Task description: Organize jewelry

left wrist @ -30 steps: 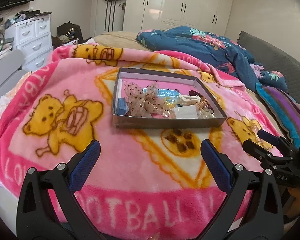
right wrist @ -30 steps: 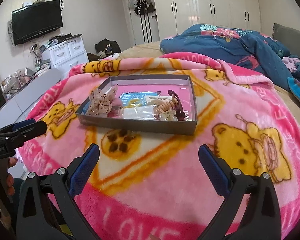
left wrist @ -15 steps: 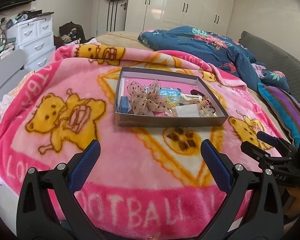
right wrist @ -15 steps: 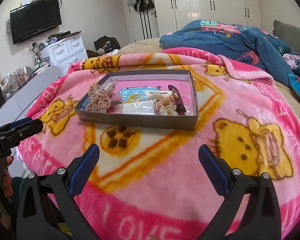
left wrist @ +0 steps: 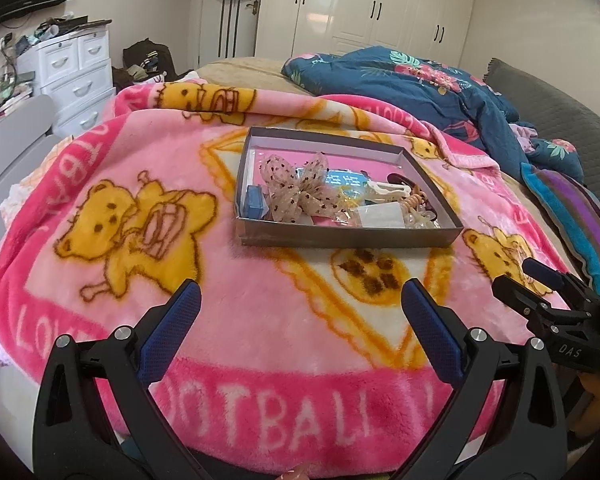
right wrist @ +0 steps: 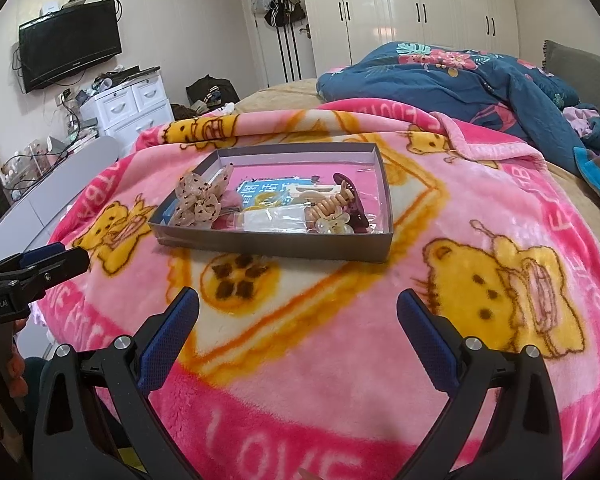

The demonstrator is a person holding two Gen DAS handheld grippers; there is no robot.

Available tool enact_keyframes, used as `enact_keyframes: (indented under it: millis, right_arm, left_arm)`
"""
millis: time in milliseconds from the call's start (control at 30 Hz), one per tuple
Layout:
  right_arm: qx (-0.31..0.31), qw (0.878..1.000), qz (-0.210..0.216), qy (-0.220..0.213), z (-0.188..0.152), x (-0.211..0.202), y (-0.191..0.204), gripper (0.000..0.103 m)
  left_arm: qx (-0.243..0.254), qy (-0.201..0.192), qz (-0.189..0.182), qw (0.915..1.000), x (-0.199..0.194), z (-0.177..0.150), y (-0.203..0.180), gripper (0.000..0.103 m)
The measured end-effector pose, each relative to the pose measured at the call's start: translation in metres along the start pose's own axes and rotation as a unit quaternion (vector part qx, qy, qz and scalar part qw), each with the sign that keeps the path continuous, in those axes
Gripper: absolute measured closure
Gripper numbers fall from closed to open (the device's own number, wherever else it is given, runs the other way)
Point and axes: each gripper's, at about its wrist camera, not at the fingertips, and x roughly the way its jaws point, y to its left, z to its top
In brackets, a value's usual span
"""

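both the left gripper (left wrist: 298,300) and right gripper (right wrist: 298,310) gape wide, empty, low in frame over the fuzzy pink blanket (left wrist: 260,332); shallow rectangular grey cardboard tray (left wrist: 340,237) mid-frame holds a gauzy spotted bow (left wrist: 300,194) and hair clips (right wrist: 340,204).

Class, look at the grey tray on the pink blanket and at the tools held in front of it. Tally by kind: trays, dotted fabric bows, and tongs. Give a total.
Trays: 1, the grey tray
Dotted fabric bows: 1, the bow
Tongs: 2, left tongs and right tongs, both open and empty
Total: 4
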Motion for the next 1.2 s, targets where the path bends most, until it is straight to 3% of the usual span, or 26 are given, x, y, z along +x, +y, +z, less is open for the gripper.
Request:
enact_keyframes:
  millis: [1200]
  right_arm:
    - [0.005, 1.0, 0.0, 0.004, -0.0008, -0.0017, -0.0026, 0.004]
  left_arm:
    - [-0.004, -0.001, 0.003, 1.0, -0.0031, -0.0013, 0.0041, 0.009]
